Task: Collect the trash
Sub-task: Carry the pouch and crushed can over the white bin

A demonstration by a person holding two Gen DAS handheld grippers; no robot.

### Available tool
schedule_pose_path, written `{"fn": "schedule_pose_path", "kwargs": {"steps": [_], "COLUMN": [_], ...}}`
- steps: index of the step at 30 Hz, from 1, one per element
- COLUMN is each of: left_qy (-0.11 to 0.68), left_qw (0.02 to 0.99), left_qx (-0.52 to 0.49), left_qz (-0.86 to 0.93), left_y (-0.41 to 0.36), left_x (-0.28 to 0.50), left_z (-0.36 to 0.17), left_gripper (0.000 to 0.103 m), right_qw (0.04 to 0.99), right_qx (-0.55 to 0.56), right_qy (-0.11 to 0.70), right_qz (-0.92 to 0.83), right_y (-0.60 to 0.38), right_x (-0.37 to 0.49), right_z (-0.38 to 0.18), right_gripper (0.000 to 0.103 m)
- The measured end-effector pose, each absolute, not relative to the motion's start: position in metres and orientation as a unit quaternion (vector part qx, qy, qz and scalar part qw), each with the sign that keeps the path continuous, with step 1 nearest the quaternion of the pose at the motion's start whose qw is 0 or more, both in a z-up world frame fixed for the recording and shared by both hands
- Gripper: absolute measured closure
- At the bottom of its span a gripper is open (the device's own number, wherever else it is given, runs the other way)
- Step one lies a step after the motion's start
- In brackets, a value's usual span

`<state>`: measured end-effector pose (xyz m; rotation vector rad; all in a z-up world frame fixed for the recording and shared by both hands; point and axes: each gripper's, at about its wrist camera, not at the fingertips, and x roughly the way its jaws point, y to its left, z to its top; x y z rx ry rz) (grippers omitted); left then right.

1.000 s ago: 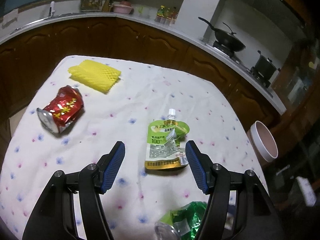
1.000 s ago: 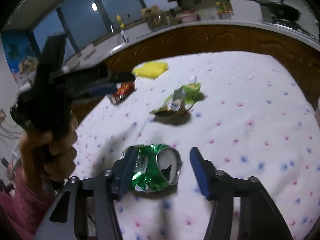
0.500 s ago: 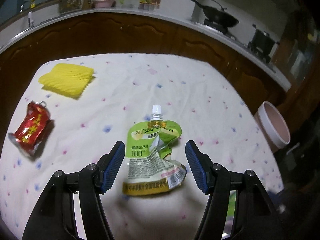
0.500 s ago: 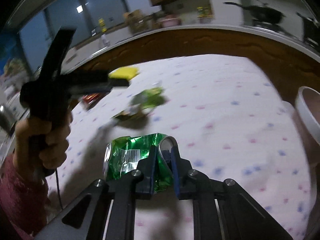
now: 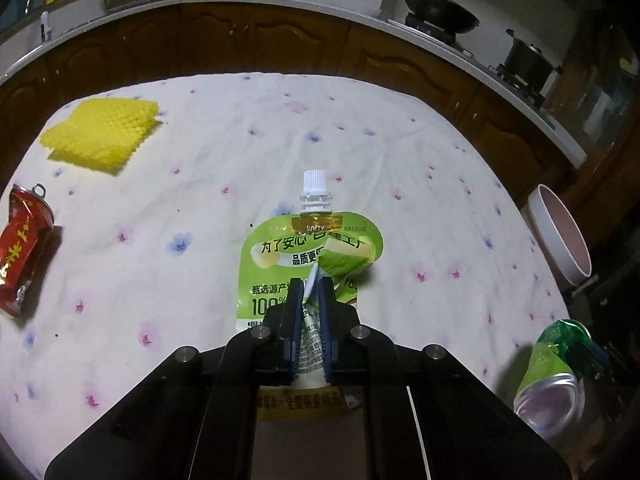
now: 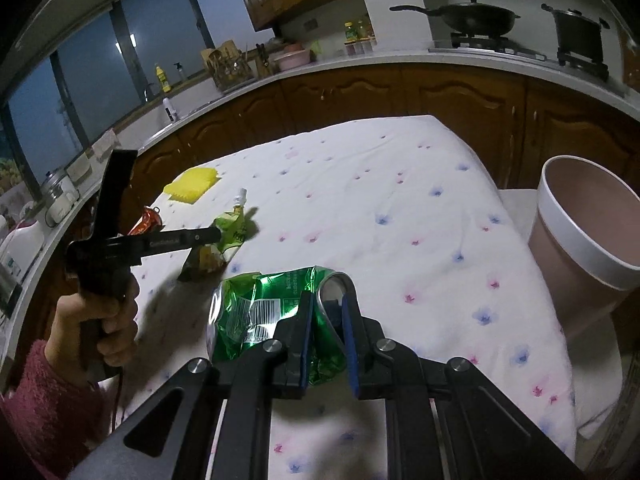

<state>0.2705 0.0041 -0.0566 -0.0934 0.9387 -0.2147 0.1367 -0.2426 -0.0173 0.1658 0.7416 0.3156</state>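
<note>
Gripping one item each, the left gripper (image 5: pixel 311 292), its jaws just closed, pinches the single green pouch (image 5: pixel 308 248) mid-table (image 5: pixel 224 152); the right gripper (image 6: pixel 326 312) clamps one crushed green can (image 6: pixel 260 304) near the table's right edge. Farther left lie one red can (image 5: pixel 22 248) and one yellow foam net (image 5: pixel 100 132). One pink bin (image 6: pixel 588 240) beside the table looks empty.

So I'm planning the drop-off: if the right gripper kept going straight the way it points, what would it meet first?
Beyond the green can it holds, the right gripper would probably meet bare tablecloth first; the pink bin sits off to its right, though depth is unclear.
</note>
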Motion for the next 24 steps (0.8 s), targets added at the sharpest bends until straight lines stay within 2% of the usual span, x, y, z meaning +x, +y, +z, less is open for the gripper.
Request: {"fn": "schedule_pose_path", "kwargs": {"steps": [12, 24], "left_qy": [0.420, 0.402], "left_qw": [0.895, 0.892], "left_qx": [-0.044, -0.022], "left_qz": [-0.146, -0.206], "left_y": [-0.033, -0.107], "left_x": [0.253, 0.243], "left_z": [-0.019, 0.006], "left_gripper": [0.097, 0.097], "right_qw": [0.929, 0.941], "right_qx": [0.098, 0.125], "right_qy": [0.334, 0.307], "right_qz": [0.123, 0.071], "right_y": [-0.275, -0.336], "right_x": [0.137, 0.130], "right_z": [-0.004, 0.012], "right_gripper": [0.089, 0.089]}}
